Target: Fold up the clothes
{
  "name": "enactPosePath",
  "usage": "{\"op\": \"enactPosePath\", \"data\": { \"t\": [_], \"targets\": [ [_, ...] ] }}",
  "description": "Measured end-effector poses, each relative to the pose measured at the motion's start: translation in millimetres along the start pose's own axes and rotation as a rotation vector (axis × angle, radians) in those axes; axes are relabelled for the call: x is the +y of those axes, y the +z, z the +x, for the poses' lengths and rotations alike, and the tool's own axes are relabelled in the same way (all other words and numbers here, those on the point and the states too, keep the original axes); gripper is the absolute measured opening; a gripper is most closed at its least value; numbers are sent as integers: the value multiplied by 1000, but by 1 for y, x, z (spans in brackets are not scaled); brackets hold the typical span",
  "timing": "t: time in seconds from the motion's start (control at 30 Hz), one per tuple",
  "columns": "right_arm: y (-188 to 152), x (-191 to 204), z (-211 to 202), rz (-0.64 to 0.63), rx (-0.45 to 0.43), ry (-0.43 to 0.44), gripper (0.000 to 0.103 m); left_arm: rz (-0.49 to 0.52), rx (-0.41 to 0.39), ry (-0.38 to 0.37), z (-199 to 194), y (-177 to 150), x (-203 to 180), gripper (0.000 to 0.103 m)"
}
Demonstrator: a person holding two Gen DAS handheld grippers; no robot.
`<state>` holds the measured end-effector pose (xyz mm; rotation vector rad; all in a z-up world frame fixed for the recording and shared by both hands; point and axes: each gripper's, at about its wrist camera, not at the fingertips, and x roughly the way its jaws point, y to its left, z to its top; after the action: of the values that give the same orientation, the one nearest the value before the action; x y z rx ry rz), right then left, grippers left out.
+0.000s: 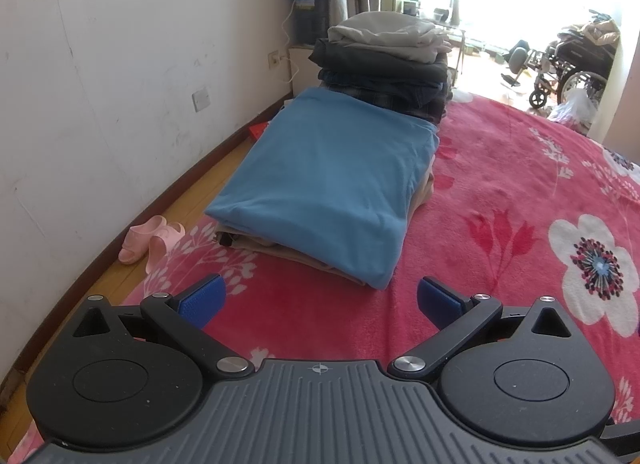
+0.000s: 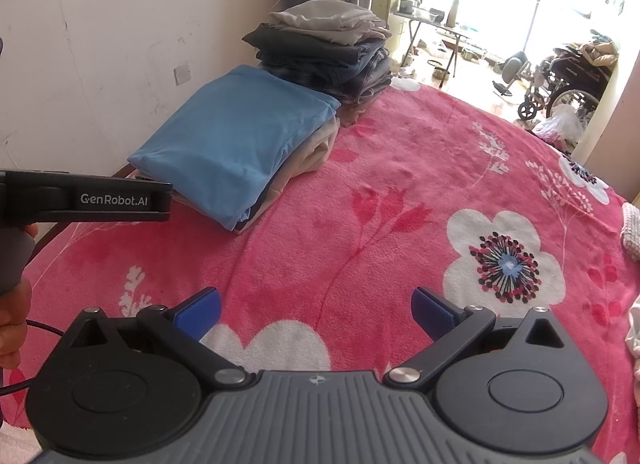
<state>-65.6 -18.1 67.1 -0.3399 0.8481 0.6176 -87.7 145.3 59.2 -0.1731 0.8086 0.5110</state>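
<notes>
Progress: your folded blue garment (image 1: 324, 184) tops a low pile at frame centre-left on the bed (image 1: 500, 192), taller stack (image 1: 384, 60) behind | left tool (image 1: 320, 298), right tool (image 2: 316, 306): both wide apart, empty | unfolded item possibly at right edge, unclear

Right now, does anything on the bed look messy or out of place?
Mostly tidy. The blue folded garment lies flat on a beige one. Behind it, the tall stack of dark clothes looks uneven, its grey top piece rumpled with edges overhanging. Both grippers, left and right, are open and empty.
</notes>
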Motion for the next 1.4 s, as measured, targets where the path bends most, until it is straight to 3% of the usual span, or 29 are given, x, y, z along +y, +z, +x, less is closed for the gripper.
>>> {"op": "enactPosePath", "data": {
  "t": [1.4],
  "targets": [
    [-2,4,1,-4,10,-2,103,-5,12,-8,1,-1,0,103]
  ]
}}
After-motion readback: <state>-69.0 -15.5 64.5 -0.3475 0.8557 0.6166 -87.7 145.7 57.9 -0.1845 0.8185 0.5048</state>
